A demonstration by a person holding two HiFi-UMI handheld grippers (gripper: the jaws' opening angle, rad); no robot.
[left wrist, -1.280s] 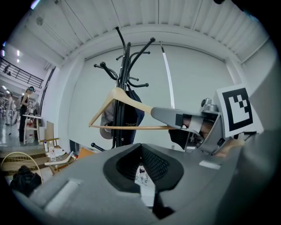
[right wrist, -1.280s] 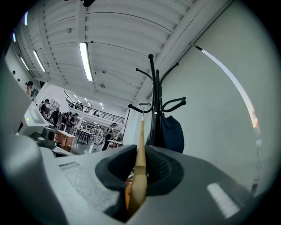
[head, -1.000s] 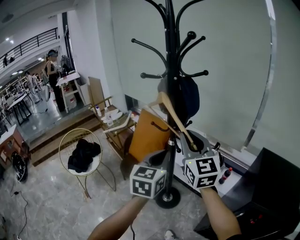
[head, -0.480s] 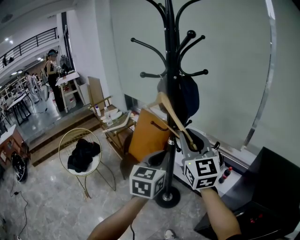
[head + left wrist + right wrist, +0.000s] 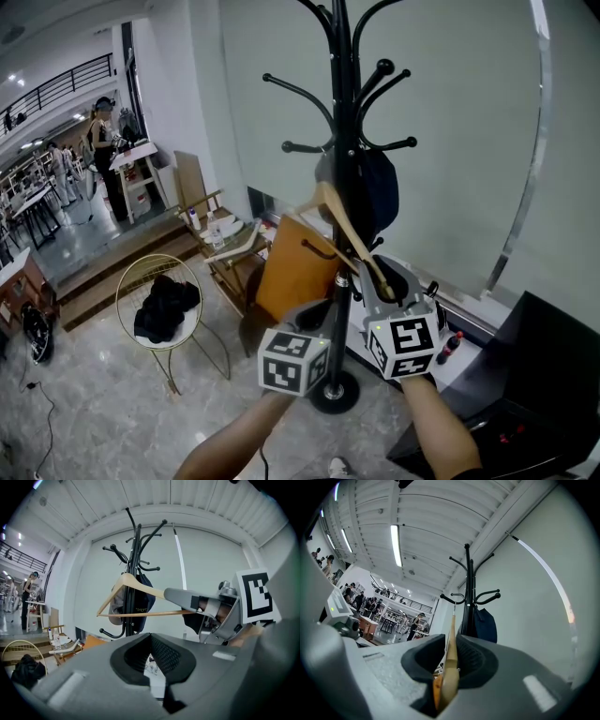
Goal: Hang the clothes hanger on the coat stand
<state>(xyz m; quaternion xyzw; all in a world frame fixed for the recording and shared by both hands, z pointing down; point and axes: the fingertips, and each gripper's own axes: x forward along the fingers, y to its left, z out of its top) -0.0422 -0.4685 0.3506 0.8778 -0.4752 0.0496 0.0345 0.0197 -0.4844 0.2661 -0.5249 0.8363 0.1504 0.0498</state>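
The black coat stand rises in the middle of the head view, with a dark navy bag hanging on it. A wooden clothes hanger slants up and left across the pole. My right gripper is shut on the hanger's lower end. In the right gripper view the hanger runs edge-on between the jaws of that gripper, its metal hook close to a left arm of the stand. My left gripper is lower left of the pole, shut and empty, and looks at the hanger.
A gold wire chair with dark clothes stands at the left. An orange-brown panel and a low wooden table sit behind the stand's round base. Dark furniture fills the lower right. A person stands far back.
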